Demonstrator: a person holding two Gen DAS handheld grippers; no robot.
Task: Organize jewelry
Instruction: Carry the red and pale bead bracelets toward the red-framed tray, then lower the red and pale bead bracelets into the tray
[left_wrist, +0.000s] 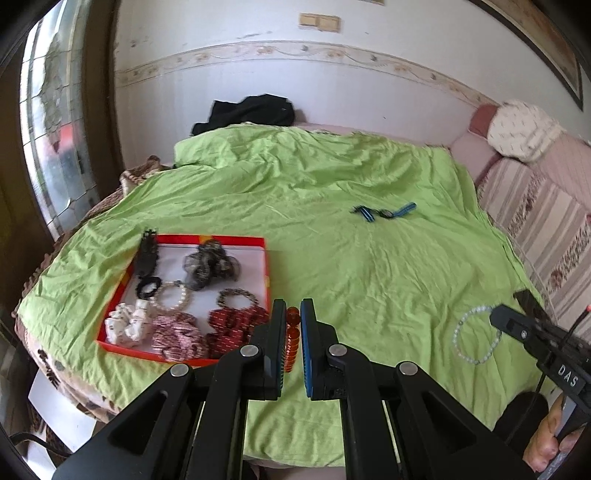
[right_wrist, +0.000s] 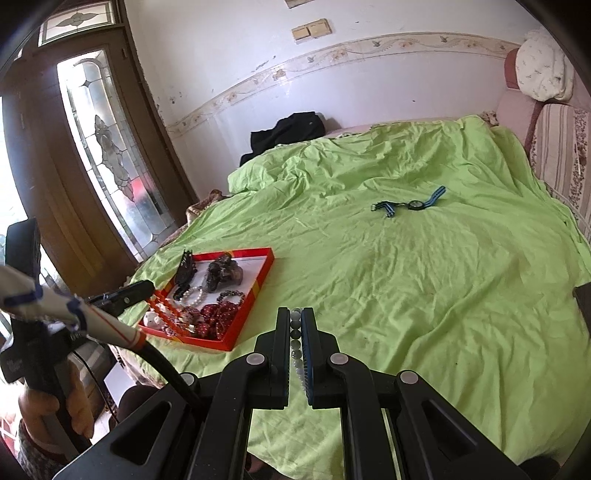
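Red tray (left_wrist: 264, 254) sits on the bed's green sheet (left_wrist: 369, 258), full of scrunchies, pearl bracelet etc. My left gripper (left_wrist: 293, 332) is clamped on an amber bead bracelet (left_wrist: 291, 341), just right of the tray's near corner. Best move imo: carry it over the rim, lower into a bare patch, then let go. Right of the tray, my right gripper (right_wrist: 296, 332) is pinched on a pale bead bracelet (right_wrist: 295, 334). Blue-strap watch (left_wrist: 384, 213) lies far right of the tray, untouched.

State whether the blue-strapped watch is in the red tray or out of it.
Out. The watch lies on the green sheet, well apart from the red tray.
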